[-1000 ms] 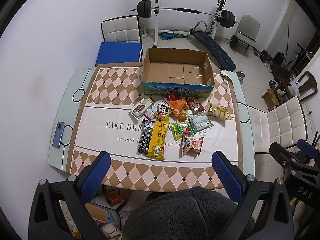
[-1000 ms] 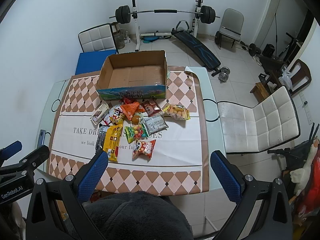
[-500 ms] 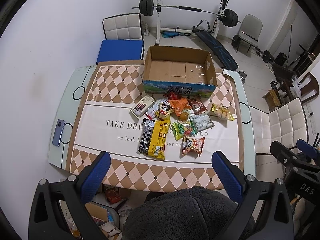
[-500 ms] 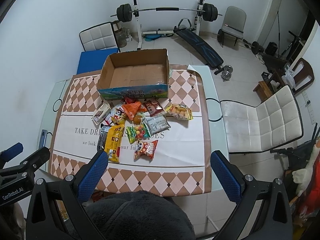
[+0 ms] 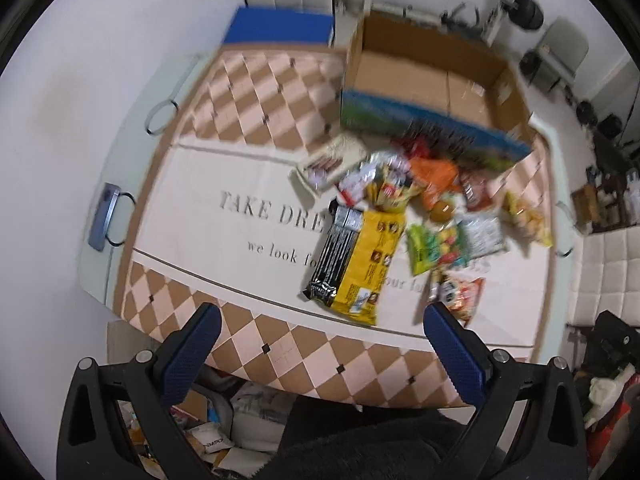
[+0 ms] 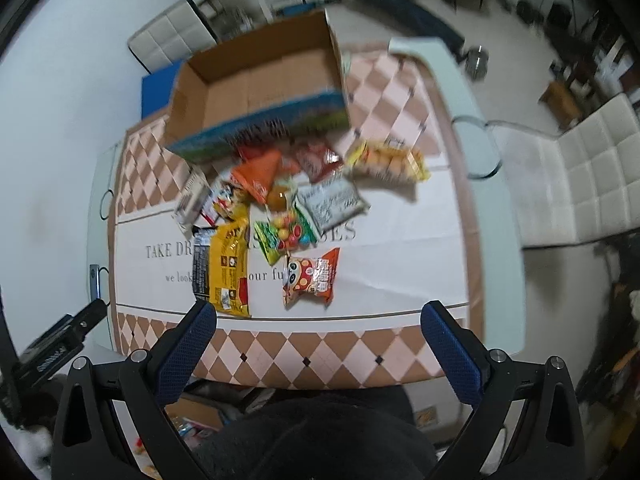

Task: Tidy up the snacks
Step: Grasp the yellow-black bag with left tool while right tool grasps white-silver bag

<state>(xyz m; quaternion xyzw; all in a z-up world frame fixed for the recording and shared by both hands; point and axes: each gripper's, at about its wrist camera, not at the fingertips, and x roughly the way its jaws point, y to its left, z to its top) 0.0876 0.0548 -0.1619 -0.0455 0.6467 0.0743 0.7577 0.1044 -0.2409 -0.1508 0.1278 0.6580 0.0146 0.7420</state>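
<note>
Your left wrist camera looks down from above the table's near edge [image 5: 280, 344], tilted forward, the cardboard box [image 5: 432, 80] at upper centre. Your right wrist camera looks from the same high near side, box [image 6: 260, 80] upper left of centre. Both views share the snack pile [image 5: 400, 216] and are motion-blurred.

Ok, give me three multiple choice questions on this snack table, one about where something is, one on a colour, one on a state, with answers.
1. Where is the phone?
A. in the box
B. at the table's left edge
C. on the snacks

2. What colour is the biggest packet?
A. yellow
B. purple
C. white

3. What state is the box in?
A. taped shut
B. full
C. open and empty

Answers: 1 B, it lies on the bare table edge, away from the snacks. 2 A, the long packet is yellow. 3 C, its bare cardboard floor shows.
</note>
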